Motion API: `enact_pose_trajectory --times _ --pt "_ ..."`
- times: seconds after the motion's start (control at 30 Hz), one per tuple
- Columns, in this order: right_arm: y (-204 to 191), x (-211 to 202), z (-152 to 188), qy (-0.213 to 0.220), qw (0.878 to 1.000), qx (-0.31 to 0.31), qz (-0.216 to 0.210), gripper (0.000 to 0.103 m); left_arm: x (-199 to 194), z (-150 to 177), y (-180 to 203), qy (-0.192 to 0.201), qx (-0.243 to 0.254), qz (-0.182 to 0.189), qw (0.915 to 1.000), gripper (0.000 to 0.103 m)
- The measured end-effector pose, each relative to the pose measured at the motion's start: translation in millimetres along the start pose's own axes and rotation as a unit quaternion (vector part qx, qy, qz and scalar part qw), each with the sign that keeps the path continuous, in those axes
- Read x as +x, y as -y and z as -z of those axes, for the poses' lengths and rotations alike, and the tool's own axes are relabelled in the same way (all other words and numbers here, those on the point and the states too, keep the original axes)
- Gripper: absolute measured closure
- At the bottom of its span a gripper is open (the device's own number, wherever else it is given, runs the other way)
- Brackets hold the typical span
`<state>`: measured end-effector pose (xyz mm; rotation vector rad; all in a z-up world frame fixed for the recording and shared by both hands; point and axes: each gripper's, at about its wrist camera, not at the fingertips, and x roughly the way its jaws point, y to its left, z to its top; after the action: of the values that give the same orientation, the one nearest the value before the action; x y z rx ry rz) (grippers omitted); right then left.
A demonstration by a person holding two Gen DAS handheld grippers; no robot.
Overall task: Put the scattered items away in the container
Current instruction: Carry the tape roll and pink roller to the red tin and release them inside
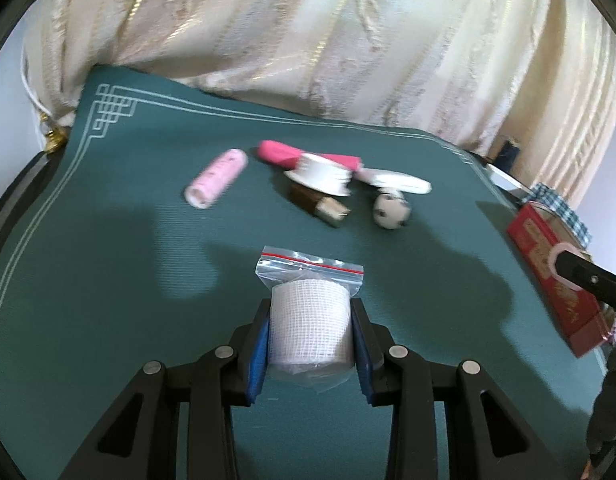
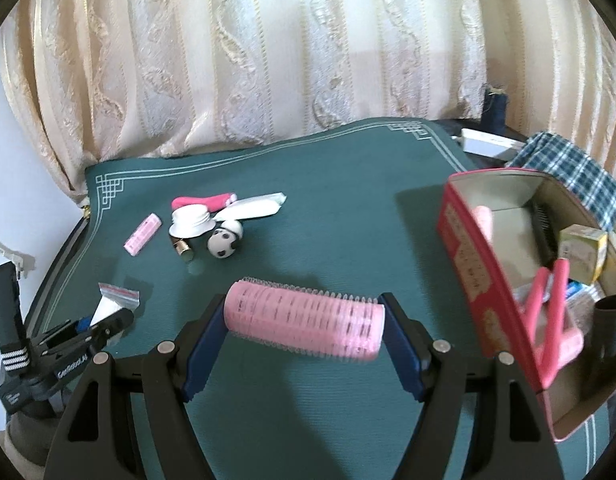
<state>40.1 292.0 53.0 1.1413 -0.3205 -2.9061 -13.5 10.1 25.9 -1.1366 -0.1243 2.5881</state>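
Note:
My left gripper point(image 1: 311, 314) is shut on a white gauze roll in a clear zip bag point(image 1: 309, 328), held above the green mat point(image 1: 108, 280). Lengthwise between the blue pads of my right gripper point(image 2: 304, 306) sits a large pink hair roller point(image 2: 304, 322), gripped at both ends. The open red tin point(image 2: 467, 256) stands to its right with pink clips point(image 2: 547, 312), a comb and a small box inside. A small pink roller point(image 1: 216, 179), a pink soft item point(image 1: 284, 154), a white spool point(image 1: 321, 174), a corked brown bottle point(image 1: 319, 202), a panda ball point(image 1: 391, 210) and a white tube point(image 1: 399, 182) lie scattered on the mat.
A cream curtain point(image 2: 308, 60) hangs behind the table. A blue checked cloth point(image 2: 567, 168) and a white box point(image 2: 487, 142) lie beyond the tin. The tin's red side point(image 1: 555, 280) shows at the right of the left wrist view, with a right gripper finger point(image 1: 583, 276) in front.

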Motion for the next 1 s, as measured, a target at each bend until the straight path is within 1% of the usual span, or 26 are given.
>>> enact_pose_trajectory --times 0.23,0.47,0.63,0.77,1.0 --pt "33 -18 -3 0.021 0.999 0.023 0.004 0.026 -6 -9 53 0.007 0.034 0.026 0.999 0.065" --pt "86 -44 -8 0.05 0.997 0.061 0.025 0.026 -1 -16 111 0.005 0.073 0.063 0.9953 0.065" --pt "126 -61 -8 0.068 0.993 0.081 0.053 0.026 9 -18 155 -0.003 0.101 0.091 0.9908 0.065" --pt "159 -67 -8 0.073 0.989 0.101 0.074 0.026 15 -18 188 -0.007 0.124 0.109 0.9862 0.065" --pt "199 -69 -10 0.076 0.985 0.128 0.09 0.026 17 -22 235 -0.008 0.161 0.139 0.977 0.065"
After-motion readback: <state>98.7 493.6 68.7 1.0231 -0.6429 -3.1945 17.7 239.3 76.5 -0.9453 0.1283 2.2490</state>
